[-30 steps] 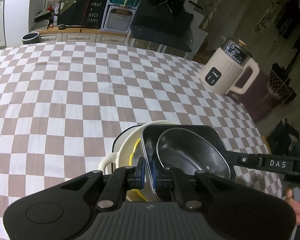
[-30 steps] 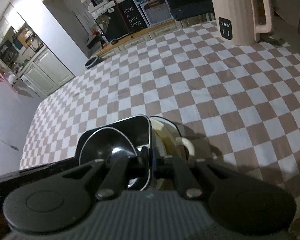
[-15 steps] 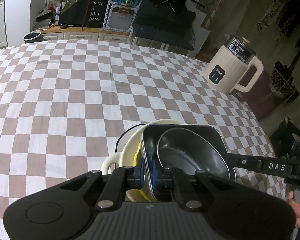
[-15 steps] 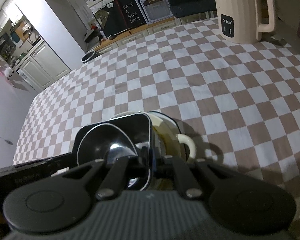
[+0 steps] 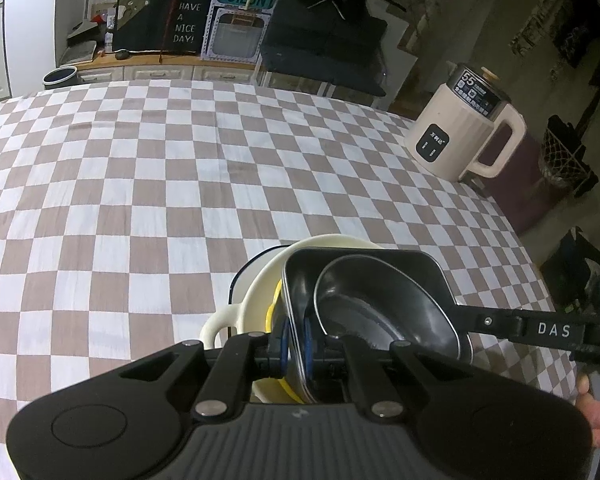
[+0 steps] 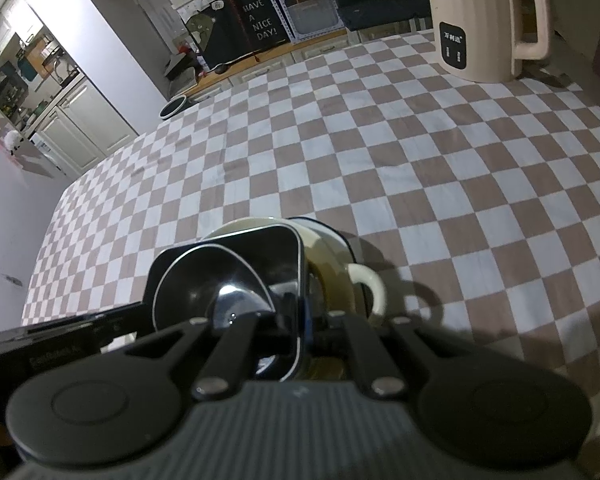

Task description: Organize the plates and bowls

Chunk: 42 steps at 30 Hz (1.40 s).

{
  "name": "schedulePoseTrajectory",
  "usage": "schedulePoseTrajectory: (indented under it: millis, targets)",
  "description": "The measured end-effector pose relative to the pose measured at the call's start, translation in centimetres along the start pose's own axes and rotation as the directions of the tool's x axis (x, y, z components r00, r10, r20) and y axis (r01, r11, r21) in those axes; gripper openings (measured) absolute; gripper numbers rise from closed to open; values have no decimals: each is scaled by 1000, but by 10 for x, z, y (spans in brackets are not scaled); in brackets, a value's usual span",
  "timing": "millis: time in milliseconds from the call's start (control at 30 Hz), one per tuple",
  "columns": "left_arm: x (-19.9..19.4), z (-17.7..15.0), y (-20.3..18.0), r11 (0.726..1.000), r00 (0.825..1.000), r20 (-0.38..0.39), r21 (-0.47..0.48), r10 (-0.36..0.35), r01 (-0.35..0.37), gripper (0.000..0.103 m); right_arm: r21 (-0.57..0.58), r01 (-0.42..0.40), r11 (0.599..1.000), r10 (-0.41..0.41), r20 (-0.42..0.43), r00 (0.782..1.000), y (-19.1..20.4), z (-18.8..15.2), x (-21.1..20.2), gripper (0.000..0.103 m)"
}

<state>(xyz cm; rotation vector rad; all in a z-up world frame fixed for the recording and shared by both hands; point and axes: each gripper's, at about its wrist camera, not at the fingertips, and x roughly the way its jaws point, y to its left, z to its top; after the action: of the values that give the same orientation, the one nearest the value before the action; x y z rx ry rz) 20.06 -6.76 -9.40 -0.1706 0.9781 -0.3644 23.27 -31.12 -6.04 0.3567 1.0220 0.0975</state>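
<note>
A stack of dishes sits on the checkered tablecloth. A cream two-handled pot holds a yellow-rimmed piece, a black square dish and a round black bowl nested inside it. My left gripper is shut on the square dish's left rim, blue pads on either side. From the other side, my right gripper is shut on that same black square dish at its right rim, beside the cream pot. The round black bowl lies inside.
A cream electric kettle stands at the table's far right corner, also large in the right wrist view as the kettle. A person's hand holds the right tool. Cabinets and a dark sofa lie beyond the table's far edge.
</note>
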Motion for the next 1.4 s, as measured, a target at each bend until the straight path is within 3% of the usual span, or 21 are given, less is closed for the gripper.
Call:
schedulePoseTrajectory:
  millis: [67,200,367,467,700,767,833,900,1067,1267,1400]
  targets:
    - [0,0,0,1000,1000,1,0,-4,4,8,0,2,1000,-2,-3,1000,1,0,0,7]
    - [1,0,1,1000,1000,-6,0,-5,5,21,-18,29,999,-29,-17,999,3,0,3,9]
    - [2,-1,2,1000,1000,-18,10,11,-11,23,-42,45,998,-46,-20,999,3,-2,3,13]
    - [-1,-2,4,1000,1000,-19,9,19,-19,34,-58,54,997,-55,-16,998,4,-3,2,18]
    - [-11,-2,12,999,999,-9,-10,41,-41,50,-81,75,994,-74,13,997,3,-2,-8,26]
    - [-15,-1,15,999,999,1,-23,46,-46,58,-79,75,994,-73,28,997,4,0,-13,33]
    - [-20,0,16,998,998,13,-31,53,-53,70,-79,81,994,-77,47,996,6,1,-19,48]
    - [-25,1,16,998,998,27,-30,53,-52,81,-89,95,992,-89,68,994,10,2,-25,56]
    - [-40,5,13,998,997,64,-24,53,-51,95,-132,148,980,-130,137,982,22,2,-40,76]
    - [-66,10,7,998,987,149,-11,67,-66,103,-165,197,967,-163,196,967,30,3,-53,94]
    - [-83,14,1,996,984,155,3,87,-88,103,-183,156,971,-107,250,962,35,1,-72,102]
